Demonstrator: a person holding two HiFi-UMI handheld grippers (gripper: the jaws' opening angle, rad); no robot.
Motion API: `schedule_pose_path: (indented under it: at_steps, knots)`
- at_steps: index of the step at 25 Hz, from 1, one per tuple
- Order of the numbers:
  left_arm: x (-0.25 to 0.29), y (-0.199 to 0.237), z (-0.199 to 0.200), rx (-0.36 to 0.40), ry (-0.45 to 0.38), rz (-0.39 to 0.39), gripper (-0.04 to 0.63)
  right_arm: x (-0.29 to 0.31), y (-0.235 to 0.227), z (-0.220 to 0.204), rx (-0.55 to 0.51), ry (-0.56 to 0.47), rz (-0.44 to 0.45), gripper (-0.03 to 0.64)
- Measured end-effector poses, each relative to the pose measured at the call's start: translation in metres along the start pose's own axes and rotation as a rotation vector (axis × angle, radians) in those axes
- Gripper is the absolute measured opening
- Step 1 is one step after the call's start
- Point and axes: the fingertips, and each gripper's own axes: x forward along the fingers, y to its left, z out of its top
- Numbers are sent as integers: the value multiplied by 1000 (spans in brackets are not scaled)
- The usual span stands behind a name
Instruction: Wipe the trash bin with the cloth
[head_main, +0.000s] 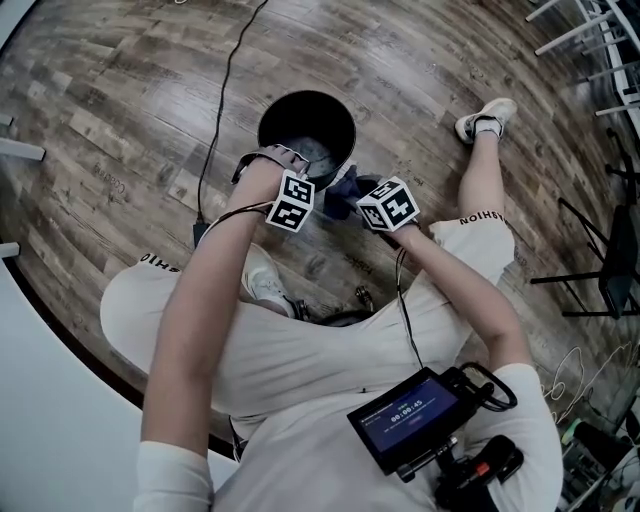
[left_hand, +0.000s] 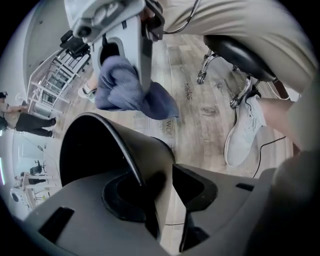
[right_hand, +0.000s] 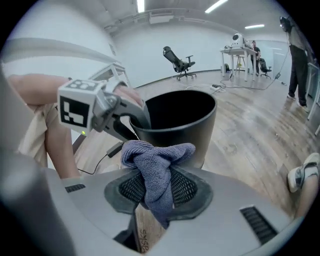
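Observation:
The black trash bin (head_main: 306, 125) stands upright on the wooden floor, just beyond my knees. My left gripper (left_hand: 167, 195) points steeply down over its near rim. The bin's wall (left_hand: 115, 145) passes between the jaws: it lies against the left pad, while a gap of floor shows before the right pad, so this gripper is open. My right gripper (right_hand: 160, 195) is shut on a bunched blue-grey cloth (right_hand: 157, 165). It hangs in the air beside the bin's near right side (right_hand: 200, 125), and the cloth (head_main: 340, 195) droops from the jaws without touching the bin.
A black cable (head_main: 222, 100) runs across the floor left of the bin. My feet in white shoes (head_main: 487, 117) and a stool on casters (left_hand: 235, 65) lie close by. Office chairs (right_hand: 179, 62), desks and standing people are far off.

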Motion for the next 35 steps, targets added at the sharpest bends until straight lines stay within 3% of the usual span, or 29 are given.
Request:
schedule_pose_path:
  at_steps: [2, 4, 9, 19, 29, 32, 35]
  knots:
    - [4, -5, -2, -10, 1, -11, 153, -12, 6, 16, -7, -40, 1, 109]
    - [7, -8, -2, -14, 4, -16, 71, -19, 10, 30, -7, -65, 7, 109]
    - [7, -6, 1, -23, 3, -22, 60, -6, 9, 40, -12, -28, 16, 109]
    - [6, -4, 3, -40, -11, -22, 57, 58, -19, -6, 46, 95, 27, 109]
    - [7, -7, 5, -41, -20, -30, 58, 149, -49, -74, 24, 188, -26, 109]
    - [7, -3, 6, -47, -28, -19, 58, 168, -62, -99, 84, 253, -55, 109]
    - [8, -2, 5, -53, -31, -14, 58, 176, -68, -98, 74, 215, -76, 109]
